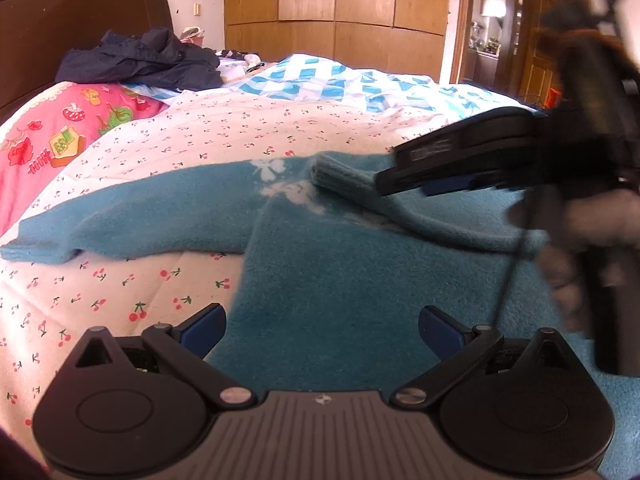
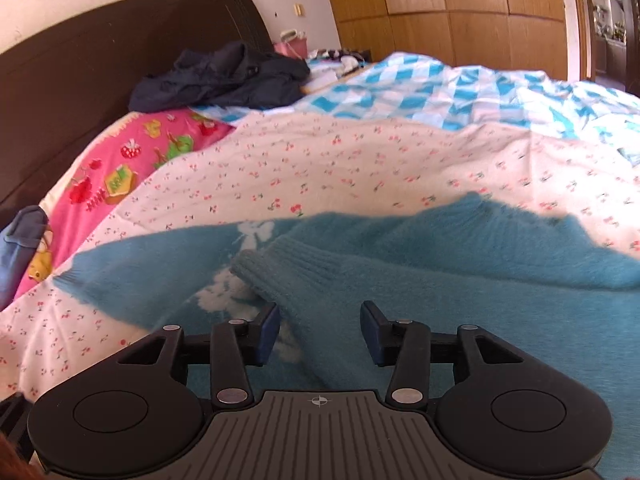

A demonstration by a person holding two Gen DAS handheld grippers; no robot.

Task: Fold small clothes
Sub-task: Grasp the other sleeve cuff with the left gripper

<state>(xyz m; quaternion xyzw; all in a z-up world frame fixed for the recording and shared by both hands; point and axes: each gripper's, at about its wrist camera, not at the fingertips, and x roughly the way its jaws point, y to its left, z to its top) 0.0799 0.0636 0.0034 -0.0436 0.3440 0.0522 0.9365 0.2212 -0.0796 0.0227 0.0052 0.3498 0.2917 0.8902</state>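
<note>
A fuzzy blue sweater (image 1: 340,280) (image 2: 500,320) with white bow patterns lies flat on the cherry-print quilt (image 1: 120,300). One sleeve (image 1: 120,220) stretches out to the left. The other sleeve (image 1: 348,184) (image 2: 304,280) is folded across the body, its ribbed cuff near the bows. My left gripper (image 1: 322,320) hovers open over the sweater's lower body with nothing between its fingers. My right gripper (image 1: 390,170) (image 2: 320,320) is open above the folded sleeve; the sleeve runs between its fingers, and the pads stand clear of it.
A dark navy garment (image 1: 152,60) is heaped near the brown headboard (image 1: 80,8). A pink printed pillow (image 1: 60,128) lies at the left and a blue checked blanket (image 1: 320,80) behind. A person's hand (image 1: 580,240) holds the right gripper. Wooden wardrobes (image 1: 340,0) line the back wall.
</note>
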